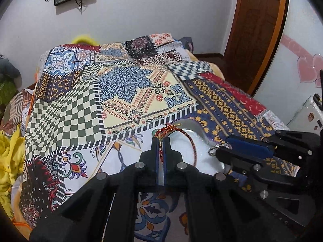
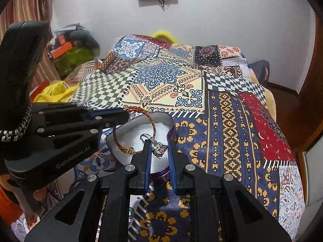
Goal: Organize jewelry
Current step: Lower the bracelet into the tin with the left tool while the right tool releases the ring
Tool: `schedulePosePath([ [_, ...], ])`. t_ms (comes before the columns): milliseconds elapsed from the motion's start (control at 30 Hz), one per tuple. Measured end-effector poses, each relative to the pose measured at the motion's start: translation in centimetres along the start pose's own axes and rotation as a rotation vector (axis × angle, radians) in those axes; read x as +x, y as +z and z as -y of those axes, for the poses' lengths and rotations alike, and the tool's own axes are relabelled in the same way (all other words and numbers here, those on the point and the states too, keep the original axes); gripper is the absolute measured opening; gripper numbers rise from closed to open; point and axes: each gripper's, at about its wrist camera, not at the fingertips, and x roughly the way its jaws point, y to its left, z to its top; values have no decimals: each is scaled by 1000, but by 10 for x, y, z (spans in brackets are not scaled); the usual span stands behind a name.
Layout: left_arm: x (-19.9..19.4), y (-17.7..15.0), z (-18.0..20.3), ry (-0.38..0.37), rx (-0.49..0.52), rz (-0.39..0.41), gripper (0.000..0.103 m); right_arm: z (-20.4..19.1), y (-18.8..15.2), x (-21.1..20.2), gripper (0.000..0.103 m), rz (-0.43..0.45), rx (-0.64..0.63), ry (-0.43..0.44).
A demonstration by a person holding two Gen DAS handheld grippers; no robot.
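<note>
Left claw (image 1: pixel 160 141): I read the jaws as fully closed, pinching the red-and-gold braided bracelet (image 1: pixel 167 130) by its cord. The loop hangs ahead of and right of the tips, over the white-lined tin (image 1: pixel 198 129), which sits just ahead on the patchwork bedspread (image 1: pixel 80 104).

Right claw (image 2: pixel 159 147): jaws nearly closed, clamped on a silver ring (image 2: pixel 156 144) with a stone setting. The band sticks out past the tips, toward the left pad. The same tin (image 2: pixel 171 125) lies directly below and ahead of this claw; the bracelet (image 2: pixel 121 139) loops just left of the tips.

Writing: "GenRobot.AI" in grey on the left claw (image 2: pixel 125 117) body, seen from the right wrist view. No other legible text.
</note>
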Motion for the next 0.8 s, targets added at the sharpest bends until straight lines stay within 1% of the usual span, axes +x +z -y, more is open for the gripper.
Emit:
schedulePosePath([
  [167,3,-2,-2,11,8,-14,3,-1,0,3,14,-9,-18,-5],
  [333,0,-5,-3,15,14,-23,8,-5,2,6,15,-21,-38,-5],
  [400,-5,-6,-5,13,6,-15,12,-8,1,7,15,-24,-54,-10],
  [500,-13,-8,-9,20,-6,0,27,-12,1,8,15,-39,-64,2],
  [533,-15,-8,-10,25,-9,5,35,-13,1,8,15,-45,-66,2],
  [567,-18,-9,-12,30,-13,12,40,-14,1,8,15,-49,-68,2],
  [667,-25,-12,-18,40,-35,24,42,-15,2,5,15,-48,-64,-2],
  [800,-35,-16,-25,30,-61,26,42,-15,3,-2,15,-43,-50,0],
])
